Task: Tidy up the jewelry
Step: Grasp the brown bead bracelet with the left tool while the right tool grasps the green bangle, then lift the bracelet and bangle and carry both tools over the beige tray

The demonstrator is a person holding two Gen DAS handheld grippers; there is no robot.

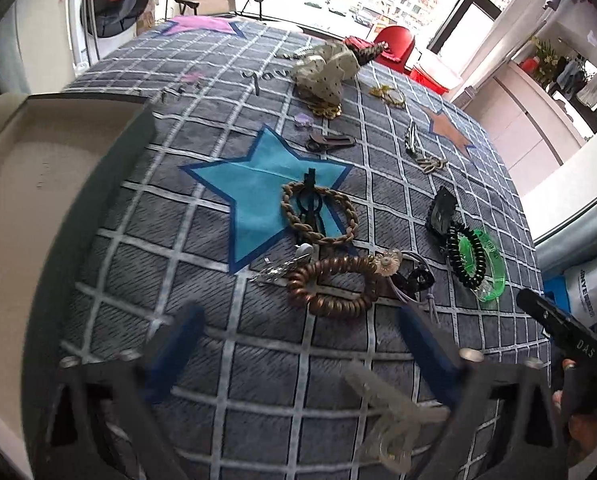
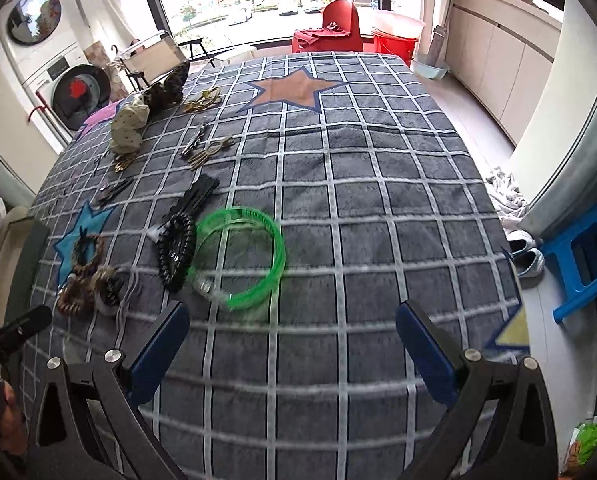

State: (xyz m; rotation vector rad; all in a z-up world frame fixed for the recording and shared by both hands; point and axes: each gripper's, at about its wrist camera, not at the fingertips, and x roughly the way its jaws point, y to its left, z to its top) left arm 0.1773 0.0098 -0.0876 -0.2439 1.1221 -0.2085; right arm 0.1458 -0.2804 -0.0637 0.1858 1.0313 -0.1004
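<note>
We see a big table with a gray checked cloth [image 1: 258,360] that has stars on it. Lots of hair things and jewelry lie on the cloth.

Our left gripper [image 1: 298,344] points down at the cloth. Its blue fingers [image 1: 174,344] stand wide apart, and nothing is between them. Just past the fingers, at 12 o'clock, lies a brown coil hair tie [image 1: 330,284]. Above that, still near 12 o'clock, a brown braided ring [image 1: 318,216] rests on the point of a blue star [image 1: 254,200], with a black clip inside the ring. At 2 o'clock from the left gripper lies a green bangle [image 1: 486,264] with a black coil tie [image 1: 464,254] lying across it. Far off at 12 o'clock sits a cream bow with dots [image 1: 326,72]. At 9 o'clock is an open cream box [image 1: 22,184], right beside the cloth.

Our right gripper [image 2: 292,344] also points down, and its blue fingers [image 2: 426,352] are spread wide with nothing between them. In this view the green bangle [image 2: 238,256] lies at 11 o'clock, just past the left finger, with the black coil tie [image 2: 176,252] touching its left side. The brown things are in a small pile at 10 o'clock. An orange star [image 2: 290,90] is far off at 12 o'clock.
</note>
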